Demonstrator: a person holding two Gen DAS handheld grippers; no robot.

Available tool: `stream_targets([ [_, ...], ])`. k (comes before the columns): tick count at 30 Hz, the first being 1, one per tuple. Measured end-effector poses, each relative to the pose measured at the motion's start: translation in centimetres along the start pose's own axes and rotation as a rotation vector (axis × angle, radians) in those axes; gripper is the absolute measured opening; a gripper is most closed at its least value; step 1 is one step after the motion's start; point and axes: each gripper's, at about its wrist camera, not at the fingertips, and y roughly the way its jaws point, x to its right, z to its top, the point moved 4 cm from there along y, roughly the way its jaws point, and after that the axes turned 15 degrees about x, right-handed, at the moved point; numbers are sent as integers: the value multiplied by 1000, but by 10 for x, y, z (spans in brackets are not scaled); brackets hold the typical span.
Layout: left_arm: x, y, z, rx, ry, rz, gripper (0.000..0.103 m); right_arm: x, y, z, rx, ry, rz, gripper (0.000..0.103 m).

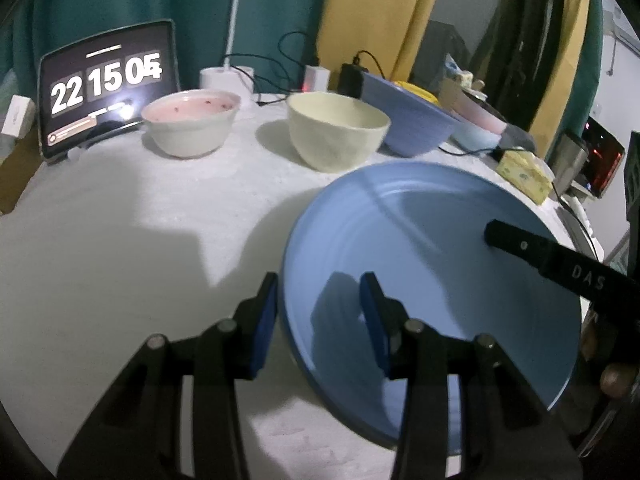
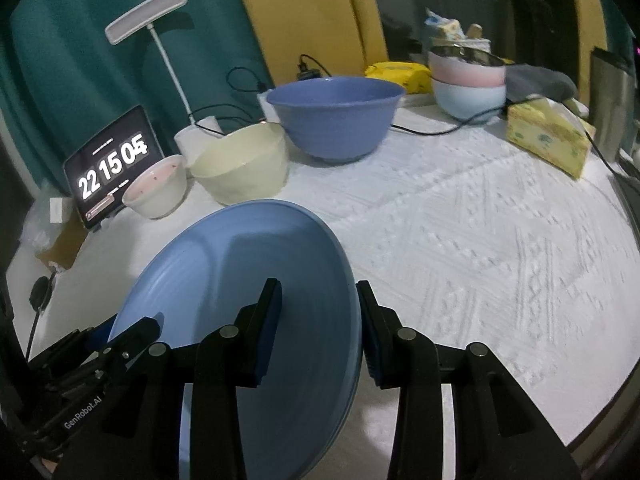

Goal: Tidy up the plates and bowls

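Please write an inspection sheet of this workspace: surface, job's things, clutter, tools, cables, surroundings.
Surface: round table under a white textured cloth.
Job's things: blue plate, tilted, held at opposite rims; pink-lined bowl; cream bowl; blue bowl; stacked pink and pale blue bowls.
Clutter: tablet clock, desk lamp, yellow tissue box.
Tools: left tool and right tool each straddle the plate's rim.
Cables: black cables across the back of the table.
Surroundings: teal curtain and yellow curtain.
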Motion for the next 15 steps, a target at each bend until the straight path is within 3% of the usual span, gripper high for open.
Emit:
stream_targets([
  [15, -66, -12, 14, 29, -75, 71, 42, -69, 29, 13, -23, -86, 72, 40],
])
